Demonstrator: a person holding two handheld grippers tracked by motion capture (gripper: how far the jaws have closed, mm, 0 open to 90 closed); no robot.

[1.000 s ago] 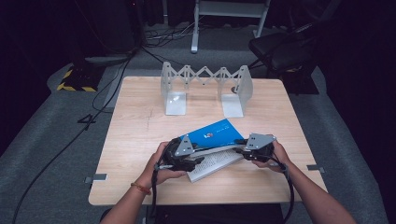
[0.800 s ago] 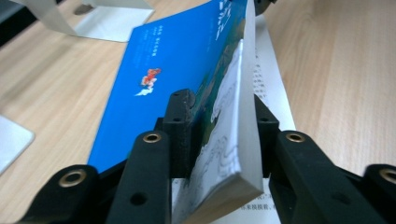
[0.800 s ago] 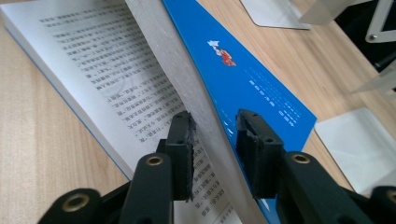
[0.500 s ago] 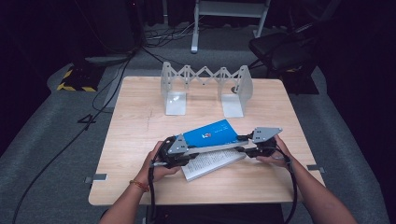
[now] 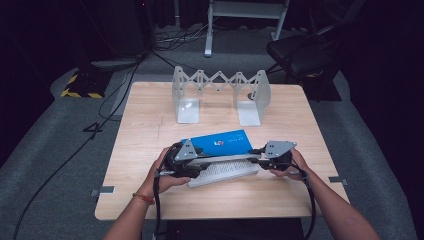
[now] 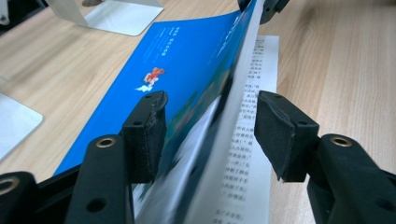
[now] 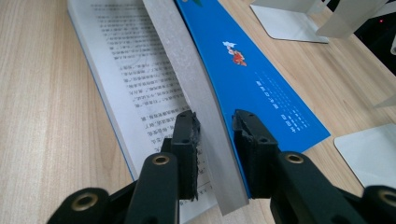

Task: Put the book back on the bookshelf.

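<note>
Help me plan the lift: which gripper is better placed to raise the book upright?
Probably the right gripper: its fingers pinch the book by its thick page block. The left gripper has just been opening; its fingers stand clear of the pages between them.

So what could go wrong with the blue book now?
The right hand-held gripper is shut on the raised block of pages of the open blue-covered paperback book, while the left hand-held gripper has just been opening, pads clear of the pages between them. Held at one end, the block might sag or twist. The pinched pages could crease. If it flops shut, the printed bottom page lying on the light wooden table might fold.
</note>
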